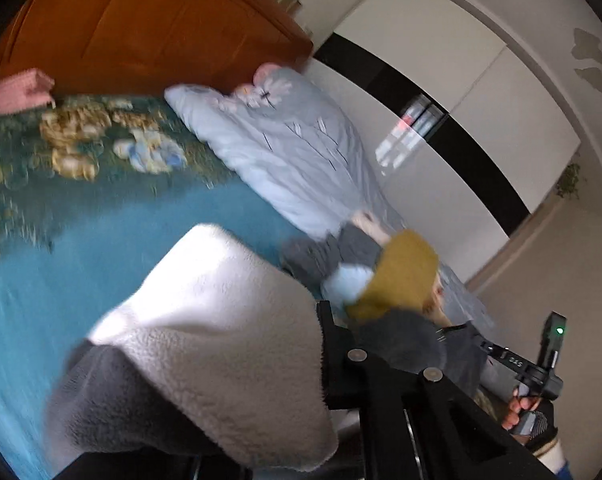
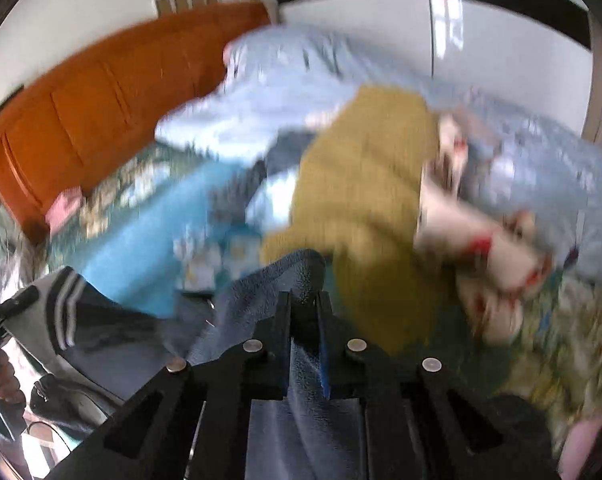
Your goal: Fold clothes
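Both hold one fleece jacket (image 1: 205, 320) above the bed (image 1: 81, 264): right hand-held gripper (image 2: 304, 300) clenched on it; left hand-held gripper (image 1: 321, 360) apparently too. Next: lay it flat.

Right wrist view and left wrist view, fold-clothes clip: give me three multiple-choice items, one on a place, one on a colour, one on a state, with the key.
1. Where does the mustard garment lie?
A. on the bed, beyond the right tool
B. on the floor
C. hung on the headboard

2. What colour is the fleece lining of the garment at the left tool?
A. red
B. off-white
C. green

3. What is the state of the right tool?
A. open and empty
B. shut on dark blue-grey fabric
C. out of view

Key: 1 A, it rests on the bedding ahead of the fingers; 2 B, the pale fleece fills the left wrist view; 3 B, the dark blue-grey fabric is pinched between the closed fingers.
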Tool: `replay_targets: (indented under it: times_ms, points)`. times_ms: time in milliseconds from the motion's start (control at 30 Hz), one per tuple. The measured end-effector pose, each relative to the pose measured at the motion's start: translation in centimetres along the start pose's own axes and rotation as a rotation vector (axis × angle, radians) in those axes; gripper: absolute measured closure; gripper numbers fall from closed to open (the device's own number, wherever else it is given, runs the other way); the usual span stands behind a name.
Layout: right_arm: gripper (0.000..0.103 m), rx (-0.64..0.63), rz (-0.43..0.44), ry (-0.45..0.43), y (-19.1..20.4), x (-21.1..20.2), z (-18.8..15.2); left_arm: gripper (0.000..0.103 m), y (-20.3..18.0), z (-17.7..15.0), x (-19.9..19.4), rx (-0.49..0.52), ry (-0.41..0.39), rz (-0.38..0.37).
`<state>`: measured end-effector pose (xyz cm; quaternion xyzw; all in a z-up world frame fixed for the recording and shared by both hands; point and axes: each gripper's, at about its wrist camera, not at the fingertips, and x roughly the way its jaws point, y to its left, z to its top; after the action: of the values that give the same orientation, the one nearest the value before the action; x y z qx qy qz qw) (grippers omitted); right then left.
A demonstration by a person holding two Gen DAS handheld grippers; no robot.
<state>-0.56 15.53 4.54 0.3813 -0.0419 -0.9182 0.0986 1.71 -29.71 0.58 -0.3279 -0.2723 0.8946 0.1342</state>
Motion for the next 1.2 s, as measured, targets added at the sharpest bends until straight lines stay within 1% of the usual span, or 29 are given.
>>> replay_targets:
  times_ms: [33,100,167,267,300,333,367,400,433,467,533,600,633,733,800,833,867,967,1167,1200]
  points:
    - [0.092,0.007,-0.006,-0.031,0.0,0.1,1.3,0.094,0.6,0.4,1.1,-0.007,0.017,0.031]
    - [0.091,0.025,-0.029,-0.017,-0.1,2.1,2.0,0.094,2.1,0.7,3.6,-0.03,0.067,0.088]
    - [0.091,0.072,-0.034,0.028,-0.5,5.1,1.7,0.092,4.5,-0.5,6.7,-0.073,0.152,0.133]
    - [0.09,0.099,-0.038,0.069,-0.5,8.8,0.2,0.091,6.8,-2.5,9.6,-0.102,0.231,0.197]
    - [0.089,0.102,-0.036,0.082,-0.5,9.8,-0.2,0.089,7.2,-3.0,9.9,-0.112,0.242,0.2]
    - [0.088,0.103,-0.035,0.093,-0.5,10.2,-0.5,0.084,7.6,-3.4,9.8,-0.128,0.247,0.195]
    - [0.082,0.101,-0.038,0.098,-0.5,10.4,-0.8,0.079,7.9,-3.6,9.6,-0.145,0.251,0.188]
    - [0.078,0.098,-0.042,0.101,-0.6,10.4,-1.1,0.068,8.3,-3.9,9.4,-0.163,0.255,0.18]
    - [0.068,0.094,-0.049,0.096,-0.8,10.2,-1.3,0.061,8.3,-4.2,8.9,-0.18,0.255,0.172]
    - [0.055,0.096,-0.045,0.083,-1.0,9.4,-1.6,0.059,8.2,-4.5,8.0,-0.196,0.249,0.151]
    - [0.05,0.105,-0.025,0.051,-1.6,7.5,-2.4,0.049,7.3,-5.6,5.9,-0.192,0.23,0.113]
    - [0.047,0.122,0.009,0.033,-2.3,5.5,-3.6,0.042,6.2,-6.7,3.8,-0.18,0.211,0.079]
    - [0.044,0.139,0.039,0.037,-2.7,4.5,-4.6,0.041,5.4,-7.3,2.6,-0.156,0.209,0.066]
    - [0.044,0.199,0.117,0.078,-4.0,2.2,-8.6,0.039,2.9,-8.6,1.3,-0.055,0.222,0.066]
    - [0.043,0.262,0.143,0.113,-5.1,1.3,-11.6,0.038,1.3,-9.0,1.9,0.012,0.252,0.086]
    - [0.043,0.308,0.157,0.129,-5.8,0.9,-13.2,0.038,0.7,-9.1,2.5,0.029,0.266,0.095]
    - [0.043,0.36,0.172,0.144,-6.5,0.6,-14.8,0.038,0.3,-9.1,3.1,0.036,0.277,0.102]
    - [0.043,0.464,0.232,0.17,-7.2,0.2,-17.9,0.038,-1.1,-9.4,5.3,0.051,0.319,0.117]
    - [0.043,0.553,0.335,0.163,-5.9,0.2,-20.7,0.038,-1.6,-9.2,7.7,0.061,0.28,0.248]
    - [0.043,0.567,0.345,0.162,-5.7,0.5,-20.9,0.041,-1.7,-9.2,8.1,0.062,0.272,0.271]
